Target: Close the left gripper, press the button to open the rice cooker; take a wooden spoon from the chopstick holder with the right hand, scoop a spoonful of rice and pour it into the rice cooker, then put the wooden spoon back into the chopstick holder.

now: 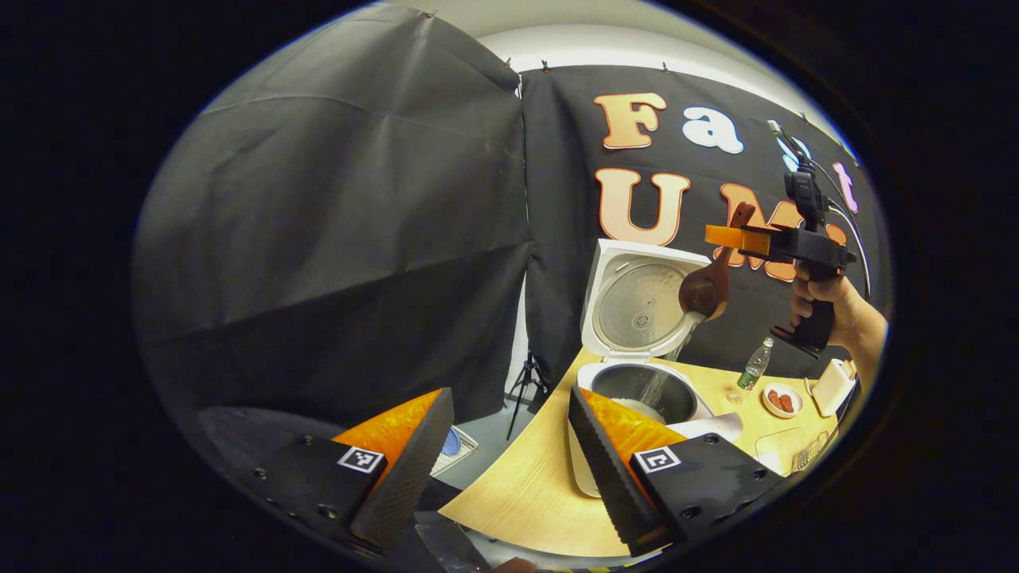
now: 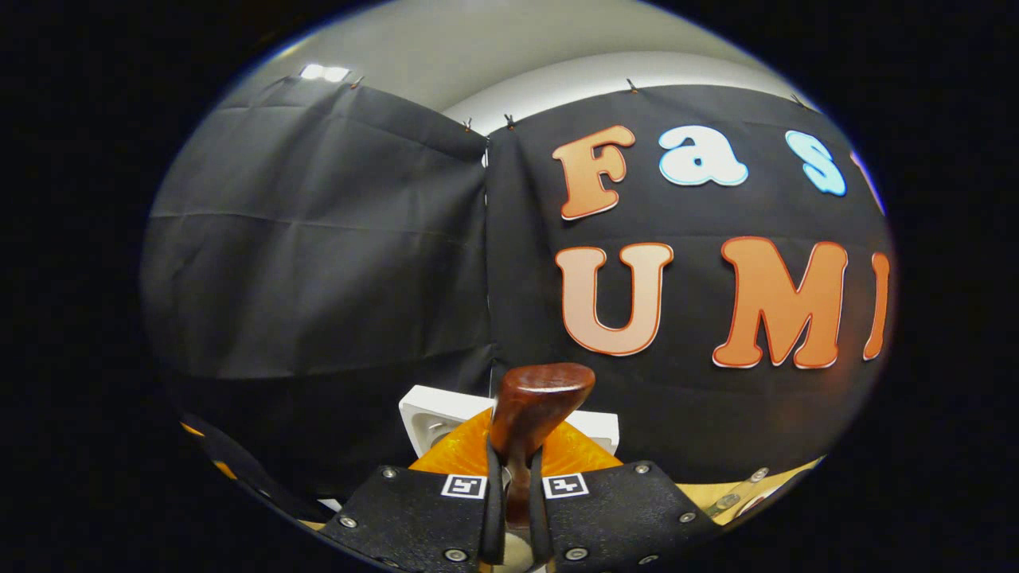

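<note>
Right gripper (image 2: pixel 509 509), clamped on wooden spoon (image 2: pixel 532 414), pours rice (image 1: pixel 677 350) into open rice cooker (image 1: pixel 637 350); left gripper (image 1: pixel 509 461) fingers apart.

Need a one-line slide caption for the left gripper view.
Right gripper tips the wooden spoon, pouring rice into the open rice cooker; left gripper waits open.
</note>
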`<state>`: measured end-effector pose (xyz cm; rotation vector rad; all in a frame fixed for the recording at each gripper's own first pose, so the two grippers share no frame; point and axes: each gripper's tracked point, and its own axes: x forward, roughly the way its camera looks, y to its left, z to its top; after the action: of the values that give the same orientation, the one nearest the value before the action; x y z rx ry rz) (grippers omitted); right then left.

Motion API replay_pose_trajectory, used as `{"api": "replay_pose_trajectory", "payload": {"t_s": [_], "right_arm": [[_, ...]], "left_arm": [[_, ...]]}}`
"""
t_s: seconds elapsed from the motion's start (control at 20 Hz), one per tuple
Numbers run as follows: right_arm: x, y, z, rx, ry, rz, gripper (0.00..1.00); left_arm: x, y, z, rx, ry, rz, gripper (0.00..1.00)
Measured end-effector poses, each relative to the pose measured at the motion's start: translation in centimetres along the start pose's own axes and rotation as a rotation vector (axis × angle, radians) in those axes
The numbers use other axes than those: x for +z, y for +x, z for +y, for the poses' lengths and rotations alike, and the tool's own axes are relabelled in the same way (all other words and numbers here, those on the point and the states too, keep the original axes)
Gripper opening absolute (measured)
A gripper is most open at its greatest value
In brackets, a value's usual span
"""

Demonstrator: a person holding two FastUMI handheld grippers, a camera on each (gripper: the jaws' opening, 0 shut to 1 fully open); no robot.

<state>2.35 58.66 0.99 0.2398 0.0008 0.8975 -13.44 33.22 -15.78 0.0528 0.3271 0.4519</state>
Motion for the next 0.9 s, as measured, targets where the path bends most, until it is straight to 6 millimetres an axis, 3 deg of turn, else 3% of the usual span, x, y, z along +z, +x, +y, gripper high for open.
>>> {"api": "replay_pose_trajectory", "payload": {"t_s": [0.4,0.65,0.85,0.9], "right_arm": [[0.9,-0.7,2.8,0.061,-0.18,-0.051,0.12],[-0.3,-4.1,-0.8,0.013,-0.027,-0.008,0.12],[-1.9,-10.5,-6.3,-0.051,0.105,0.02,0.12],[-2.4,-12.2,-8.1,-0.078,0.119,0.032,0.07]], "left_arm": [[-0.5,-0.8,-0.2,0.014,-0.016,0.008,0.99],[0.8,-1.9,-2.3,-0.002,0.02,-0.044,0.99],[2.2,-1.4,-6.7,-0.035,-0.009,-0.073,0.99],[2.4,-1.6,-8.2,-0.049,-0.019,-0.073,0.98]]}}
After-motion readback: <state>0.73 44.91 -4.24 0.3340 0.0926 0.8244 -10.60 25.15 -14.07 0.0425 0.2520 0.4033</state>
